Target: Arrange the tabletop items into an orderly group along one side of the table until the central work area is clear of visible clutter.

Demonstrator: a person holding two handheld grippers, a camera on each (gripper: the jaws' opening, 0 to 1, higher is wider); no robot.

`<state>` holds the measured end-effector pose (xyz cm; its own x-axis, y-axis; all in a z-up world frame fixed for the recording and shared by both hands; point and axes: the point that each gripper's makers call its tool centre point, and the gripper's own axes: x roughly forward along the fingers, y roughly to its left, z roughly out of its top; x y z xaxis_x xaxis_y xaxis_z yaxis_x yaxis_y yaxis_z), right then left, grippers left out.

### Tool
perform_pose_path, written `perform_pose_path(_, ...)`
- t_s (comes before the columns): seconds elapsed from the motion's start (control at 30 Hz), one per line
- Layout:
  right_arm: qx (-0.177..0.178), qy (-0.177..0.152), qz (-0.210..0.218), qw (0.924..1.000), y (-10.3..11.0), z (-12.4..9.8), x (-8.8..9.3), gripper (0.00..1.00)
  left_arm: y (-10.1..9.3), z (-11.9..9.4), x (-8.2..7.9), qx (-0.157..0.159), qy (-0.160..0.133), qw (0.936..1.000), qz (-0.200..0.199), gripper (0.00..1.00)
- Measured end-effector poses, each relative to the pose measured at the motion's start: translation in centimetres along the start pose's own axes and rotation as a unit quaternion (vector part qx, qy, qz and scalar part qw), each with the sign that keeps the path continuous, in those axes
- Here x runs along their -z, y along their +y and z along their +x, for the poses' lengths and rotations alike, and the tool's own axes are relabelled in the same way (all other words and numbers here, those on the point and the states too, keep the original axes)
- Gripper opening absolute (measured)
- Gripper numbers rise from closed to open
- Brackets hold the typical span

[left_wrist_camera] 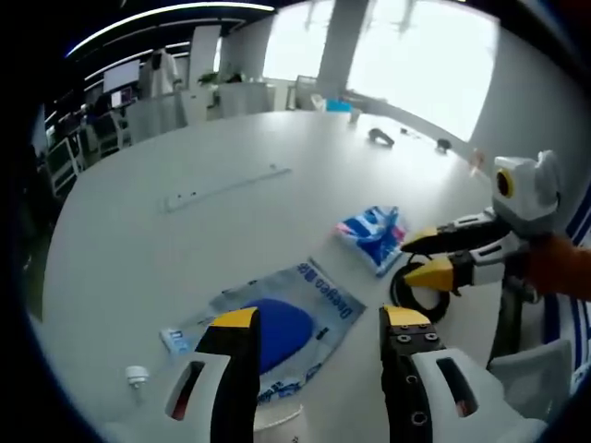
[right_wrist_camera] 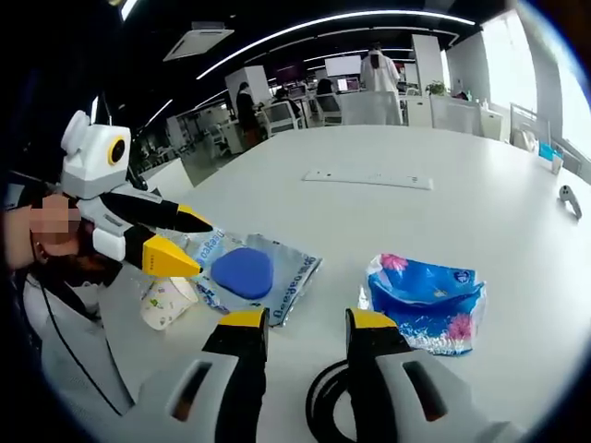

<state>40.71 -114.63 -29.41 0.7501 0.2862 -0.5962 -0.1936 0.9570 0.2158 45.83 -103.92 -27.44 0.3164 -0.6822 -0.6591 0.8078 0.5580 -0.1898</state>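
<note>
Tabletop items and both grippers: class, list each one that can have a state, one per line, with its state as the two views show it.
left gripper: open, holding nothing
right gripper: open, holding nothing
clear bag with blue pad: lying flat on the table
blue tissue pack: crumpled, lying on the table
black cable: coiled beside the tissue pack
paper cup: tipped on its side
white strip: lying flat, apart from the rest

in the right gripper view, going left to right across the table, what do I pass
Left tool → paper cup → clear bag with blue pad → black cable coil → blue floral packet → dark object at the far right edge.
</note>
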Motion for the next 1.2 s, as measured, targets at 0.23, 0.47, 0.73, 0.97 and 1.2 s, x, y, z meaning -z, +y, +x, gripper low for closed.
perform_pose_path(0.23,-0.004,0.004,0.0,1.0,1.2,1.1,0.1,0.3,2.3,-0.9,0.4,-0.011,0.003,0.9999,0.003,0.48)
perform_pose_path(0.47,-0.003,0.009,0.003,0.9999,2.1,1.9,0.5,0.3,4.2,-1.4,0.8,-0.018,0.007,0.9998,0.003,0.48)
perform_pose_path(0.73,0.004,0.014,0.012,0.9998,2.3,2.7,0.8,0.29,6.7,-1.9,1.5,-0.026,0.016,0.9995,0.004,0.47)
perform_pose_path(0.97,0.01,0.022,0.023,0.9994,2.6,3.5,1.2,0.29,9.4,-1.8,2.4,-0.035,0.03,0.999,-0.001,0.47)
perform_pose_path(1.2,0.02,0.028,0.037,0.9987,2.7,4.0,1.7,0.31,11.4,-1.3,2.8,-0.041,0.047,0.9981,-0.002,0.47)
